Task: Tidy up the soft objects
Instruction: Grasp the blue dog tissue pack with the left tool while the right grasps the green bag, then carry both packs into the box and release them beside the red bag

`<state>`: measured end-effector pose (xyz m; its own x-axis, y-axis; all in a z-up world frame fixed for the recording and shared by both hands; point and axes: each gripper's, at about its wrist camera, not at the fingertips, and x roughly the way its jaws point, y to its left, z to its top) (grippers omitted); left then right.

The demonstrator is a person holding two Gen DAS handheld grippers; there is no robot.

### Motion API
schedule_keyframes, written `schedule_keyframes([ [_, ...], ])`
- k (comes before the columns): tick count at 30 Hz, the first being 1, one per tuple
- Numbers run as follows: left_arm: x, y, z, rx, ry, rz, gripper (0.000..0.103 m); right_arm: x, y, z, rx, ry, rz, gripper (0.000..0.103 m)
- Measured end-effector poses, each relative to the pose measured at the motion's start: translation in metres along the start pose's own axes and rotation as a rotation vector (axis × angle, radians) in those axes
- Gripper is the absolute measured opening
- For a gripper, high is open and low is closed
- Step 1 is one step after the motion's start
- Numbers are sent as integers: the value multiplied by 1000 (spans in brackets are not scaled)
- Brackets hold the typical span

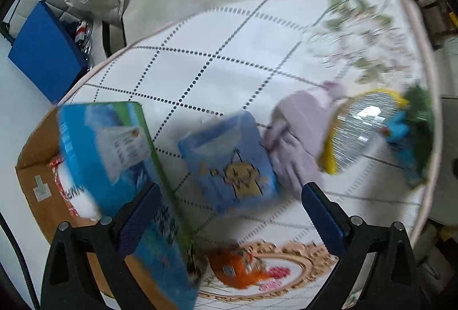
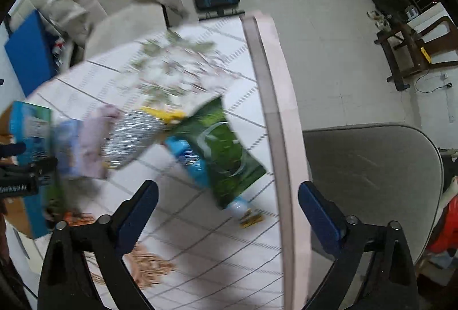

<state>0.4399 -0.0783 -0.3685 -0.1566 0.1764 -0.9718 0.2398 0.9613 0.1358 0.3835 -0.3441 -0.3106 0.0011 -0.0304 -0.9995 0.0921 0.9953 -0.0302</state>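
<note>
Left gripper spread wide, empty, frame centre above small blue pack; straddle short sides, then clamp. Right gripper released, empty, near green bag. Cardboard box lower left.

Glossy plastic tablecloth, matt cardboard box (brown), foil pouch.
</note>
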Motion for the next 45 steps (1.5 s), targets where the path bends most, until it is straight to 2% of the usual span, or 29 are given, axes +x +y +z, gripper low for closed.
schedule_keyframes([
  [4,24,-7,14,-3,44,66,100,30,0,12,-41,44,11,96],
  [8,45,-9,22,-21,113,51,100,55,-1,22,-71,87,32,96],
  [11,55,-7,24,-66,140,-26,100,73,-2,28,-86,125,44,95],
  [15,60,-12,20,-126,138,-175,100,91,0,30,-108,174,100,94],
  [16,62,-16,19,-129,139,-202,100,95,0,30,-109,185,114,90],
  [18,63,-27,17,-122,127,-220,100,101,0,28,-108,205,125,80],
  [20,60,-37,15,-110,112,-219,100,104,-3,25,-97,210,131,78],
  [24,41,-33,4,-111,78,-279,100,101,-12,20,-81,207,141,74],
  [27,27,-31,-5,-54,41,-229,100,95,-19,18,-82,201,150,74],
  [31,34,-41,-21,53,62,-151,100,93,-28,14,-84,200,147,74],
  [35,65,-56,-32,89,127,-156,100,100,-33,17,-77,214,150,74],
  [38,86,-58,-37,66,155,-185,100,107,-35,16,-85,224,143,74],
  [41,86,-58,-43,46,118,-168,86,109,-35,16,-86,220,138,71],
  [43,84,-55,-41,53,90,-144,56,106,-36,16,-83,210,115,58],
  [45,79,-57,-48,44,75,-162,49,105,-37,23,-81,199,109,53],
])
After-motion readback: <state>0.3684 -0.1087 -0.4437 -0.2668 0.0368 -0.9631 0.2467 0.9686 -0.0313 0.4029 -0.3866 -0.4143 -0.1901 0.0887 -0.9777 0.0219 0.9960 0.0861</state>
